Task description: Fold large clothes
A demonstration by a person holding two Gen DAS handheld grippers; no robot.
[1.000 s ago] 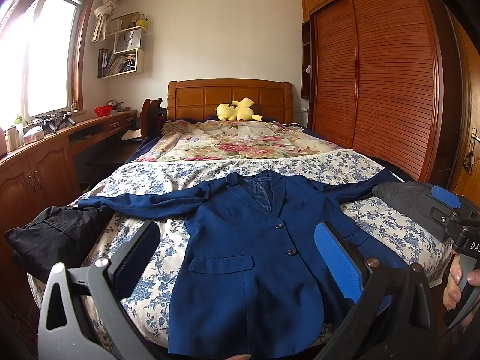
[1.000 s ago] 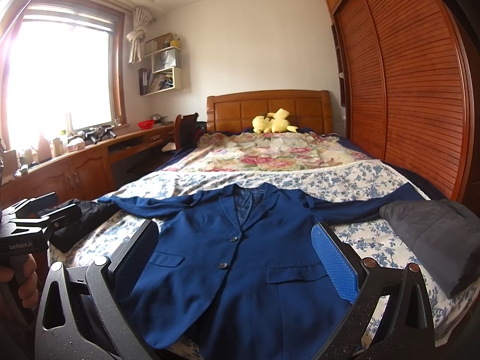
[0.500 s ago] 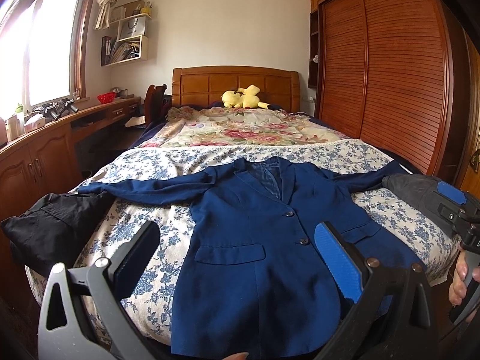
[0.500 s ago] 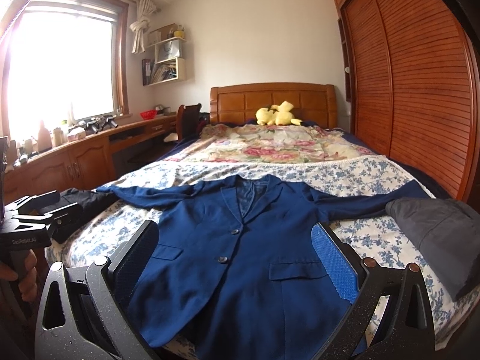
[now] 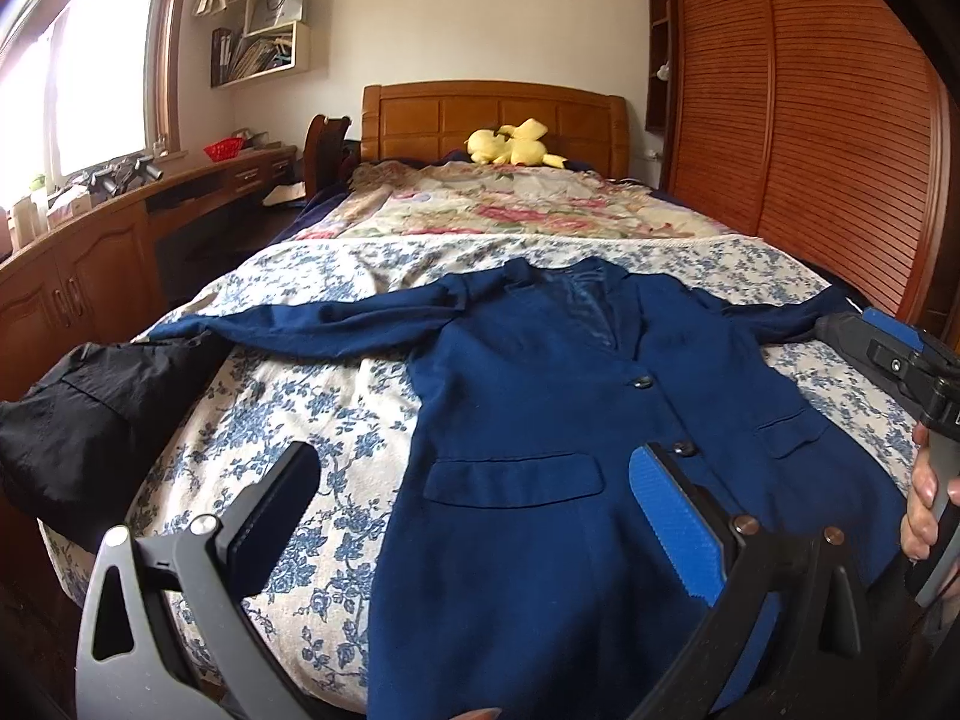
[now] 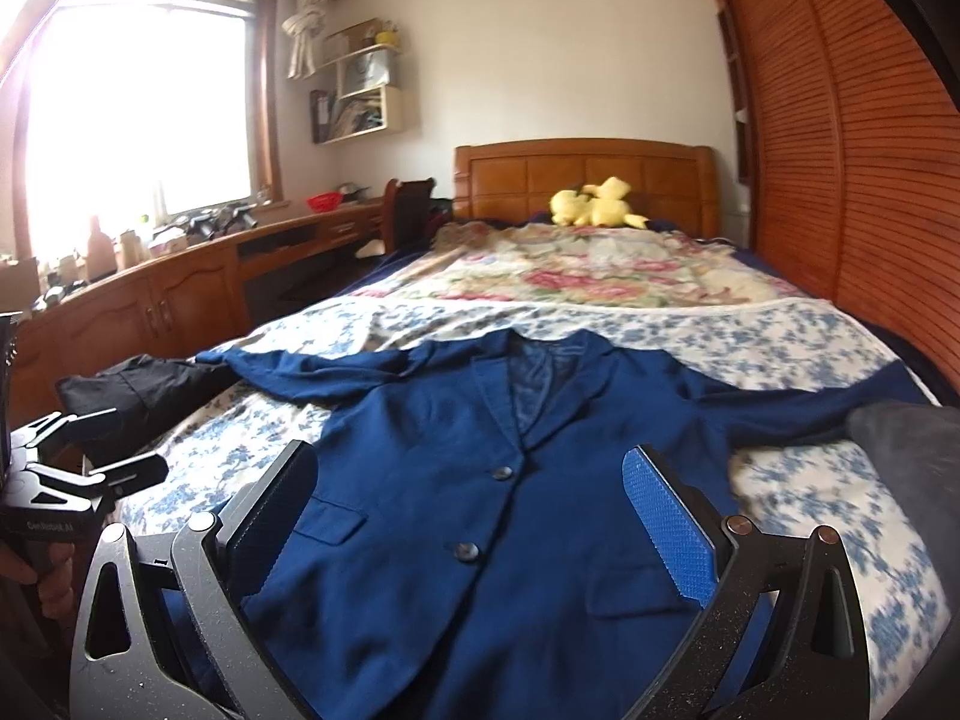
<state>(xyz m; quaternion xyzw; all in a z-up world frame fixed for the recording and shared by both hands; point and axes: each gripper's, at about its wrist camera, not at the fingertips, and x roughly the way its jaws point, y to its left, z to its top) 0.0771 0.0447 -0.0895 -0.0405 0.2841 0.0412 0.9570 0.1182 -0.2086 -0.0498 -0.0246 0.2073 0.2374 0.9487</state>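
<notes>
2 grippers hang wide open and empty above the hem of the blue blazer (image 5: 540, 420), spread flat, buttoned, across the foot of the bed (image 5: 312, 396). From left: black garment (image 5: 84, 414) by the sleeve cuff, left gripper (image 5: 474, 516), right gripper (image 6: 474, 516), grey garment (image 6: 906, 450). Likely soft, weighty, limp: pinch cuffs or shoulder seams; open bedspread lies beyond the collar.
</notes>
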